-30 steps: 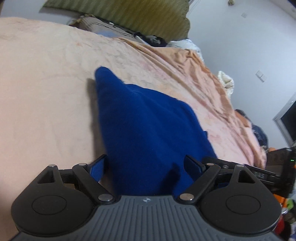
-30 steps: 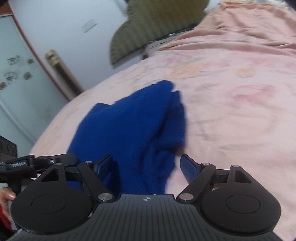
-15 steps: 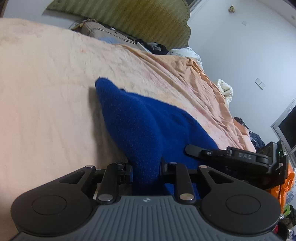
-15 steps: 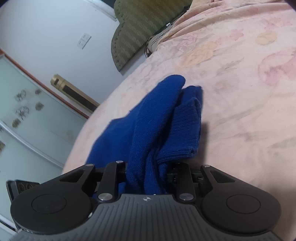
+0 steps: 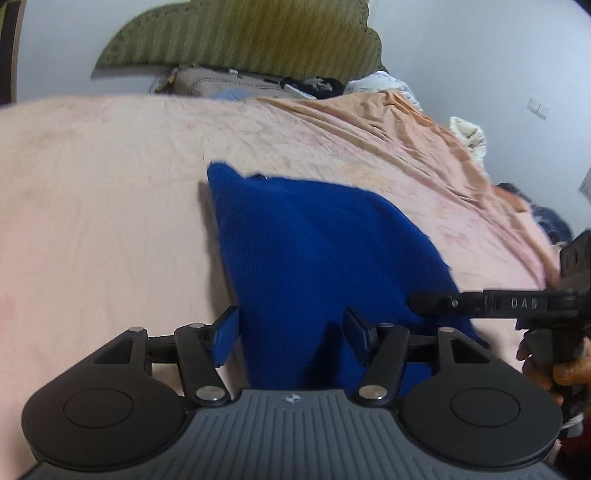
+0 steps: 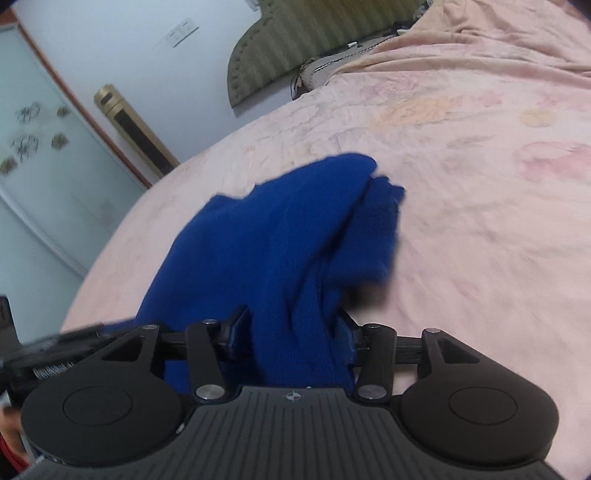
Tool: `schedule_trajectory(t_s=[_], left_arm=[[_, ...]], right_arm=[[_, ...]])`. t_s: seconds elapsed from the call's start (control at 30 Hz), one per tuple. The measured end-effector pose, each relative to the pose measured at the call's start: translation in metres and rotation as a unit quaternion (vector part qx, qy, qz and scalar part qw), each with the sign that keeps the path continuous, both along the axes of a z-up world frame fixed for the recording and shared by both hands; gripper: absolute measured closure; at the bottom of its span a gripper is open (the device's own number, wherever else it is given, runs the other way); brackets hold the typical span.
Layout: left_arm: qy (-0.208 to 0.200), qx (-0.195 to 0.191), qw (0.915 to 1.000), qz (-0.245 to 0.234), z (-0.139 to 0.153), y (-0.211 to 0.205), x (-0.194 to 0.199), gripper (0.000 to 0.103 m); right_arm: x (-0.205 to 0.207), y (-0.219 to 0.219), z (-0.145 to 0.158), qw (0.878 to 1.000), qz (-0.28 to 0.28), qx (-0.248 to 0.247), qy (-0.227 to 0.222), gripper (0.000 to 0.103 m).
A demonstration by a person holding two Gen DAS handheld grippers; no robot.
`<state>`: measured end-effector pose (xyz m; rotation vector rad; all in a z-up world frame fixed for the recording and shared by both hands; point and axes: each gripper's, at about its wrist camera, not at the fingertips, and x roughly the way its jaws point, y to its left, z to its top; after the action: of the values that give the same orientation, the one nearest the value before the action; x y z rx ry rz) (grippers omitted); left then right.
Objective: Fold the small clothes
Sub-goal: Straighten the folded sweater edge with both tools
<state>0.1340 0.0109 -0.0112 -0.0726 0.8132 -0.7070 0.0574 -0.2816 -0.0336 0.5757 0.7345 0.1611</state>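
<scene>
A dark blue knitted garment (image 5: 314,251) lies on the pink bed cover (image 5: 92,221), its near edge bunched up toward both grippers. My left gripper (image 5: 290,328) has its jaws opening; the cloth runs between the fingers, with a gap at the left pad. My right gripper (image 6: 291,332) is also opening, and a thick fold of the blue garment (image 6: 295,229) fills the space between its pads. One finger of the right gripper (image 5: 480,304) reaches across the garment's right corner in the left wrist view, held by a hand (image 5: 546,365).
A green striped headboard (image 5: 240,33) and pillows with clutter (image 5: 221,83) lie at the far end of the bed. The bed cover (image 6: 480,221) stretches wide to the right. A tall gold appliance (image 6: 133,125) and a glass door (image 6: 37,166) stand beyond the bed's left edge.
Both grippers closed on the blue garment half a second ago and have now spread their jaws again. Both views have shifted, and the garment lies pulled wider.
</scene>
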Motion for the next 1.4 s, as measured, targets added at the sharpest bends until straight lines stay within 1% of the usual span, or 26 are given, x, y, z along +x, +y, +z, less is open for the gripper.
schedule_trajectory(t_s=[0.03,0.07,0.1,0.13,0.17,0.23,0.27,0.3,0.33,0.37,0.4,0.43,0.47,0.5,0.53,0.57,0.6,0.63,0.7,0.83,0.97,1.07,1.23,1.4], left_arm=[[0.015,-0.008,0.9998,-0.004,-0.005,0.005,-0.004,0.044],[0.031,-0.015,0.9994,-0.004,-0.01,0.009,-0.007,0.05],[0.045,-0.02,0.9988,-0.003,-0.016,0.012,-0.009,0.061],[0.053,-0.023,0.9983,-0.002,-0.021,0.012,-0.011,0.08],[0.054,-0.026,0.9982,0.001,-0.024,0.013,-0.013,0.085],[0.048,-0.028,0.9984,0.016,-0.017,0.015,-0.018,0.09],[0.034,-0.023,0.9989,0.022,-0.011,0.015,-0.022,0.09],[0.018,-0.014,0.9994,0.025,-0.005,0.014,-0.027,0.09],[-0.004,0.006,0.9996,0.027,-0.001,0.011,-0.032,0.09],[-0.018,0.026,0.999,0.032,0.0,0.009,-0.036,0.087],[-0.028,0.045,0.9978,0.04,-0.002,0.006,-0.04,0.087],[-0.033,0.057,0.9967,0.049,-0.005,0.003,-0.045,0.084],[-0.038,0.067,0.9954,0.057,-0.006,0.001,-0.05,0.076],[-0.049,0.078,0.9936,0.064,-0.007,-0.002,-0.056,0.072],[-0.06,0.088,0.9917,0.071,-0.006,-0.004,-0.06,0.058],[-0.069,0.097,0.9897,0.08,-0.005,-0.006,-0.064,0.036],[-0.077,0.101,0.9878,0.09,-0.004,-0.007,-0.068,0.028],[-0.085,0.098,0.9866,0.098,-0.003,-0.009,-0.073,0.024],[-0.089,0.098,0.9857,0.103,-0.002,-0.01,-0.078,0.024],[-0.077,0.102,0.9853,0.113,-0.006,-0.016,-0.085,0.024],[-0.07,0.106,0.9848,0.119,-0.01,-0.018,-0.09,0.024],[-0.067,0.114,0.9832,0.126,-0.012,-0.017,-0.095,0.024],[-0.069,0.118,0.9815,0.134,-0.014,-0.017,-0.101,0.024],[-0.068,0.119,0.9807,0.139,-0.016,-0.013,-0.106,0.024]], right_arm=[[-0.01,0.001,-0.002,1.0,0.007,0.0,0.003,0.05],[-0.017,0.002,-0.004,1.0,0.01,0.001,0.005,0.061],[-0.023,0.003,-0.005,1.0,0.009,0.0,0.005,0.071],[-0.025,0.005,-0.006,1.0,0.009,0.0,0.005,0.076],[-0.028,0.005,-0.006,1.0,0.005,0.001,0.004,0.082],[-0.031,0.006,-0.001,1.0,-0.006,0.005,-0.002,0.085],[-0.033,0.01,0.004,1.0,-0.007,0.0,-0.011,0.085],[-0.035,0.013,0.008,1.0,-0.009,-0.011,-0.017,0.085],[-0.036,0.016,0.011,0.999,-0.017,-0.028,-0.018,0.084],[-0.036,0.019,0.011,0.998,-0.026,-0.049,-0.01,0.076],[-0.037,0.023,0.009,0.997,-0.031,-0.071,-0.002,0.064],[-0.038,0.028,0.008,0.995,-0.041,-0.09,0.003,0.058],[-0.041,0.033,0.008,0.993,-0.049,-0.107,0.003,0.053],[-0.046,0.038,0.008,0.991,-0.053,-0.122,-0.001,0.052],[-0.051,0.044,0.009,0.989,-0.057,-0.135,-0.005,0.05],[-0.054,0.049,0.009,0.987,-0.06,-0.146,-0.008,0.041],[-0.056,0.052,0.008,0.987,-0.06,-0.151,-0.009,0.033],[-0.058,0.055,0.007,0.986,-0.059,-0.157,-0.01,0.032],[-0.059,0.059,0.004,0.983,-0.06,-0.171,-0.008,0.032],[-0.062,0.065,0.003,0.982,-0.07,-0.174,-0.011,0.03],[-0.069,0.074,0.004,0.979,-0.068,-0.192,-0.015,0.023],[-0.075,0.077,0.002,0.979,-0.066,-0.192,-0.018,0.018],[-0.083,0.085,-0.001,0.976,-0.065,-0.206,-0.018,0.018],[-0.087,0.09,-0.003,0.975,-0.062,-0.213,-0.02,0.014]])
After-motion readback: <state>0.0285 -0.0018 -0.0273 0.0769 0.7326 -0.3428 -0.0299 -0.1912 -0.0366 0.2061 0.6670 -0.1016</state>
